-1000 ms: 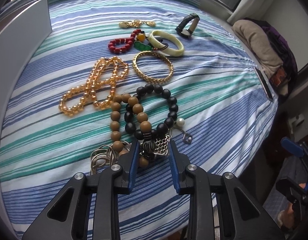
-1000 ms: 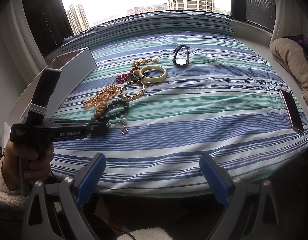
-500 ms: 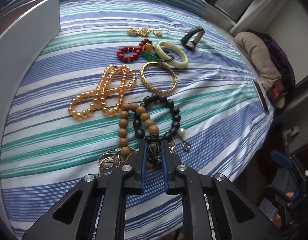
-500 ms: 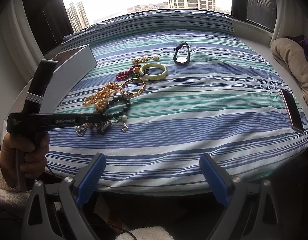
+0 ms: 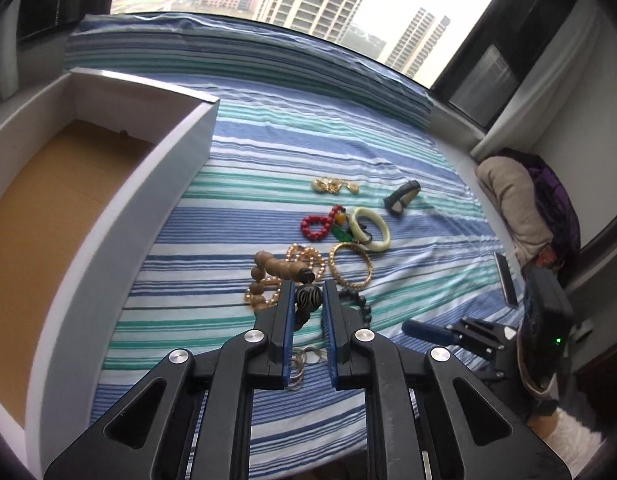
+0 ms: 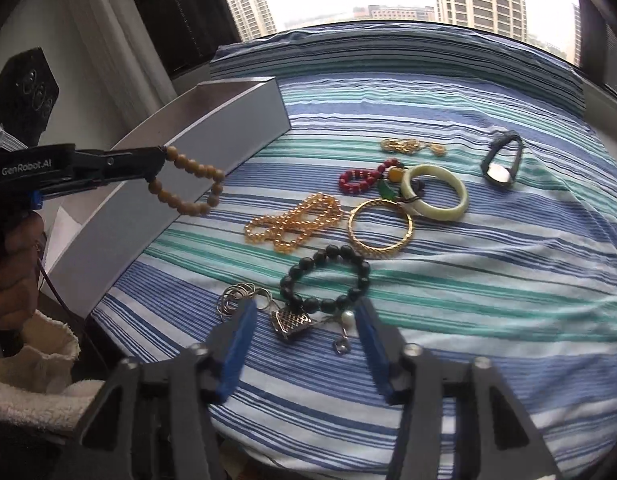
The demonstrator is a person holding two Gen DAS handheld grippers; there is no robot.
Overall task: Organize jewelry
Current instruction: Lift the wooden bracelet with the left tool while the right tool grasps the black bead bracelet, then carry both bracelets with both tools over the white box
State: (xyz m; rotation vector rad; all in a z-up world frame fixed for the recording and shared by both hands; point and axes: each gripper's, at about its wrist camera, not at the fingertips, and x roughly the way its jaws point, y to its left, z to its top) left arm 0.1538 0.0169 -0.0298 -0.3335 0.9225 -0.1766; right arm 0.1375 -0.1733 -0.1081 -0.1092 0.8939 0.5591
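The left tongs (image 5: 306, 300) are clamped on a brown bead bracelet (image 6: 188, 184), gripping its dark striped bead, and the loop hangs in the air in front of the box wall, clear of the bed. The right tongs (image 6: 304, 320) stand apart, their jaws having just been closing, low over a black bead bracelet (image 6: 324, 280) whose metal charm and pearl dangle lie between them without being pressed.

Counted on the bed: one black bead bracelet, one amber bead necklace (image 6: 292, 224) lying in loops, one gold bangle (image 6: 380, 232), one pale green bangle (image 6: 434, 192), one red bead bracelet (image 6: 358, 178) with green and orange pieces beside it, one small gold chain piece (image 6: 412, 146), one dark wristwatch (image 6: 502, 160), and one bunch of thin silver rings (image 6: 240, 296). The two bangles touch; the watch lies apart at the far right.

One white open box (image 5: 176, 184) with a brown cardboard floor sits along the left edge of the bed. The bed sheet (image 6: 488, 288) is striped blue, teal and white. A dark phone (image 5: 505, 280) lies near its right edge. A wide window behind shows tall buildings, and a heap of clothes (image 5: 524, 200) sits to the right.
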